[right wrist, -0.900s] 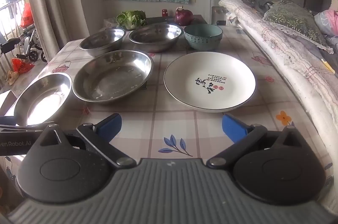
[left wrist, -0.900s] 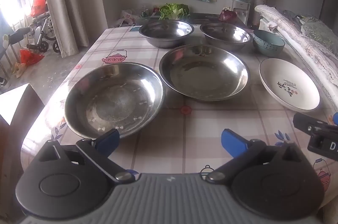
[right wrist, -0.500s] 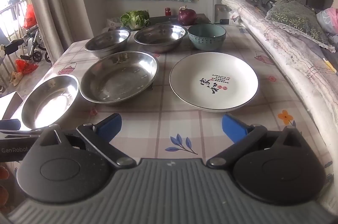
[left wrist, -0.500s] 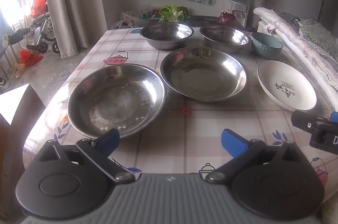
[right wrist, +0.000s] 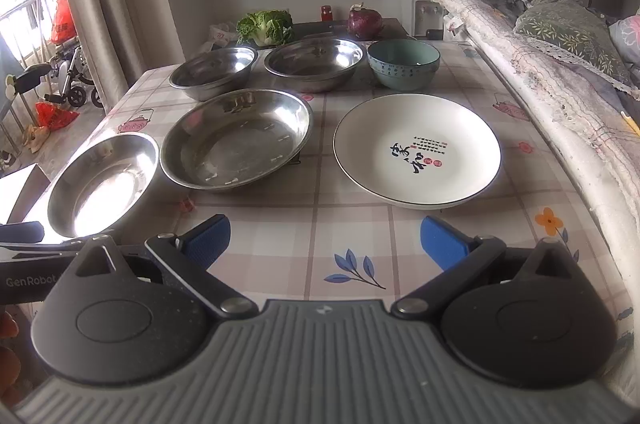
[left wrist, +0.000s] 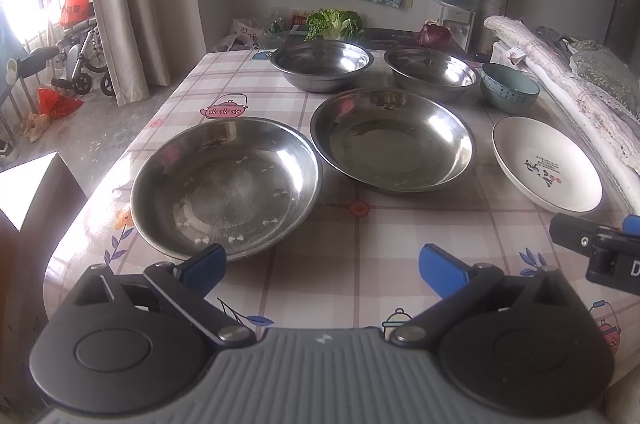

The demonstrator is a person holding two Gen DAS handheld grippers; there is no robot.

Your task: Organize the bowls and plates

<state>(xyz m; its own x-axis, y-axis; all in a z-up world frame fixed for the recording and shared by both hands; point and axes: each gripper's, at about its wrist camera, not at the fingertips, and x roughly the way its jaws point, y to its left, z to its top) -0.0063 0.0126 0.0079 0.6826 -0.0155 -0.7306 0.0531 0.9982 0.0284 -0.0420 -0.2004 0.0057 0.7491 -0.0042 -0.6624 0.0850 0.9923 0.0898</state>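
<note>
Two shallow steel plates lie on the checked tablecloth: a near-left one (left wrist: 226, 186) (right wrist: 102, 180) and a middle one (left wrist: 392, 140) (right wrist: 236, 140). Behind them stand two steel bowls, left (left wrist: 322, 64) (right wrist: 214, 72) and right (left wrist: 432, 72) (right wrist: 314, 62), and a teal ceramic bowl (left wrist: 509, 92) (right wrist: 403, 63). A white plate with printed characters (left wrist: 546, 170) (right wrist: 416, 150) lies at the right. My left gripper (left wrist: 322, 266) is open and empty just short of the near-left plate. My right gripper (right wrist: 324, 242) is open and empty short of the white plate.
A green cabbage (right wrist: 264, 26) and a purple cabbage (right wrist: 364, 20) sit past the table's far end. A rolled quilt and bedding (right wrist: 540, 64) run along the right edge. A curtain (left wrist: 136, 4) and a wheelchair (left wrist: 76, 64) are at the left. The other gripper's body (left wrist: 596, 252) shows at right.
Both grippers have drawn back and risen a little, so the dishes look slightly farther away. Nothing on the table has moved. Both stay open.
</note>
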